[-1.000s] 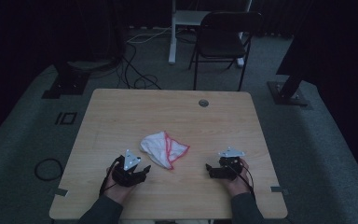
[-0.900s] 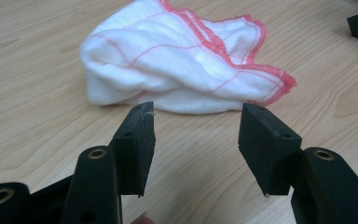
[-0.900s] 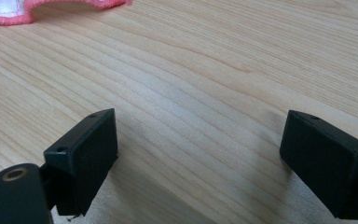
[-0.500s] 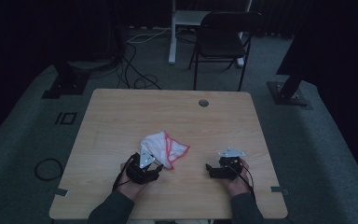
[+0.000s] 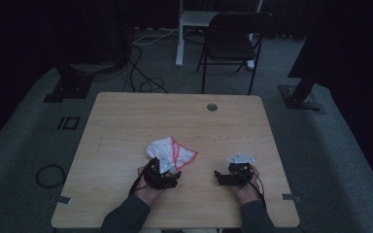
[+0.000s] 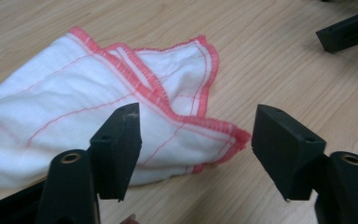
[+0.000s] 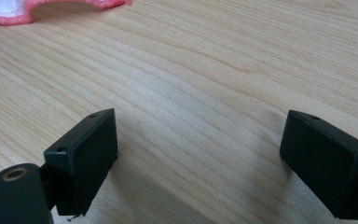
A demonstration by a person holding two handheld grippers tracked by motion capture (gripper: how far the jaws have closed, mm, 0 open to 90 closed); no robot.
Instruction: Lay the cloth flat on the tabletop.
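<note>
L claw (image 6: 196, 154) spread, jaws bracketing the cloth's (image 6: 98, 107) pink-hemmed corner, cloth just ahead of it. R claw (image 7: 200, 163) also spread, well apart from cloth over bare tabletop (image 7: 223, 70); L is nearer.

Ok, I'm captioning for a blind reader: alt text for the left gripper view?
A crumpled white cloth with red-stitched edges lies on a wooden table, its corner reaching between the open black jaws of the left gripper. Another gripper's jaw shows at top right.
</note>
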